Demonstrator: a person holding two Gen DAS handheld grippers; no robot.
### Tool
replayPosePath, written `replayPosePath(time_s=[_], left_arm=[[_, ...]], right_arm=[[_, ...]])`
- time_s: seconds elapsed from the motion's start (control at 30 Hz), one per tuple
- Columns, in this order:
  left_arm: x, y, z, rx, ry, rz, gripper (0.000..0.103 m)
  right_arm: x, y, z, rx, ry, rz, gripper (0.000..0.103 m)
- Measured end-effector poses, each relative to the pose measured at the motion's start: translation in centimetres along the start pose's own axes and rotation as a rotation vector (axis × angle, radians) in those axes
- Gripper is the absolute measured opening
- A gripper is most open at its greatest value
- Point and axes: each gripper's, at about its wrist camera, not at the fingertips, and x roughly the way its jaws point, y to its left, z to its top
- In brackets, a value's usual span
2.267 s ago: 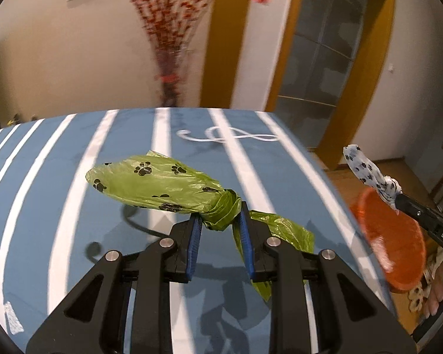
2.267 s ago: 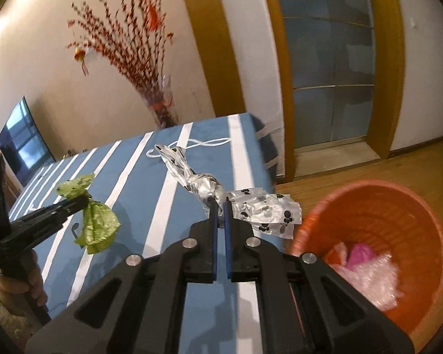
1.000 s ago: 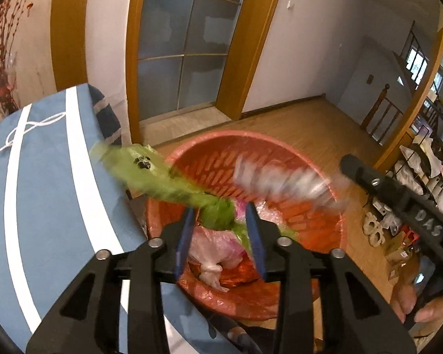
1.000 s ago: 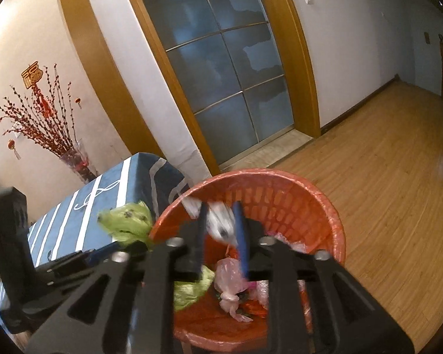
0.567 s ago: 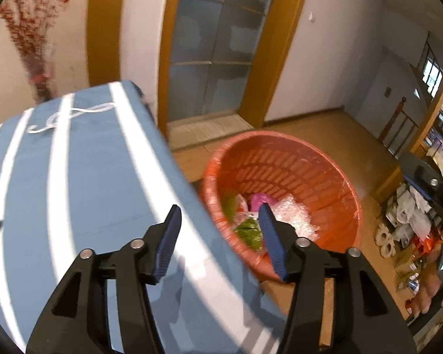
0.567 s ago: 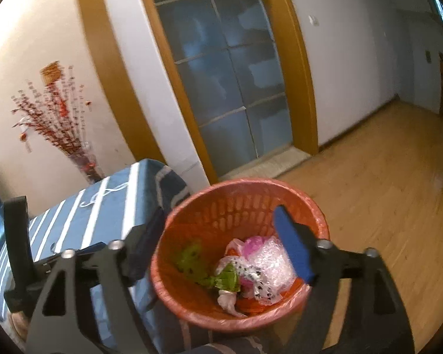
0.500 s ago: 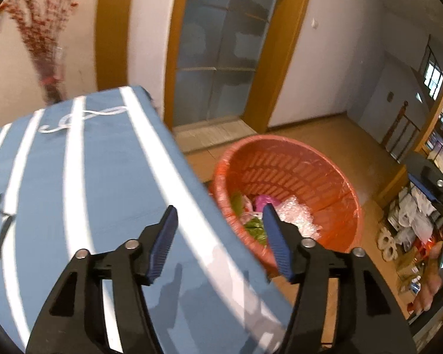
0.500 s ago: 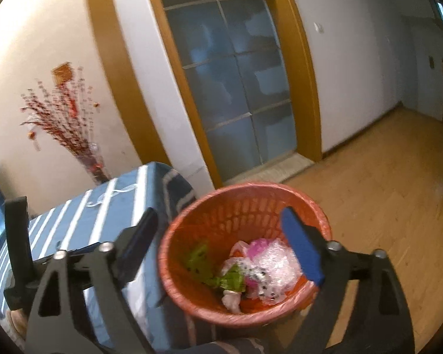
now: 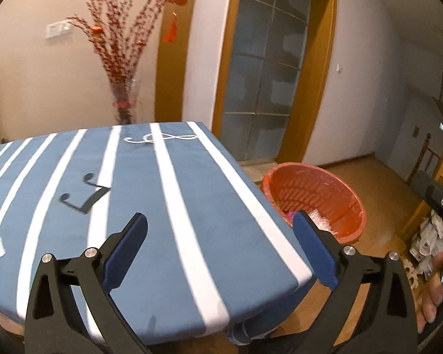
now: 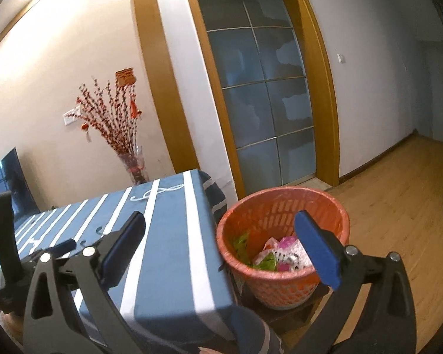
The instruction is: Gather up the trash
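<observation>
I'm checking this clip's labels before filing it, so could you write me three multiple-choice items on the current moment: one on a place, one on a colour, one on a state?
1. Where is the green bag now?
A. On the striped tablecloth
B. Inside the basket
C. Between the left gripper's fingers

2. What colour is the basket?
A. Orange-red
B. Blue
C. White

3. How do the right gripper's jaws stand?
A. Shut on a bag
B. Shut on nothing
C. Wide open, with nothing between them

Answers:
1 B: the green bag lies in the basket with other crumpled trash, while the striped tablecloth carries no bag.
2 A: its lattice wall is orange-red in both views.
3 C: the right gripper shows its blue pads far apart, having just been opening, as has the left gripper.
</observation>
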Motion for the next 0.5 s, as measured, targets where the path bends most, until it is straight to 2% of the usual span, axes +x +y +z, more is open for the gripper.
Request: replayPosePath(time_s=[0.2, 0.4, 0.5], left_arm=[[-2.7, 0.5, -1.5, -0.021, -0.062, 0.050, 0.099], [-4.7, 0.6, -3.0, -0.027, -0.106, 0.112, 0.100], [-5.2, 0.7, -3.7, -0.032, -0.110, 0.141, 0.100]], right_arm=[[-2.2, 2.5, -1.9, -0.099, 0.004, -0.076, 0.099], [-3.3, 3.5, -3.6, -0.105, 0.026, -0.107, 0.099], [-3.6, 3.7, -4.4, -0.113, 0.035, -0.149, 0.099]])
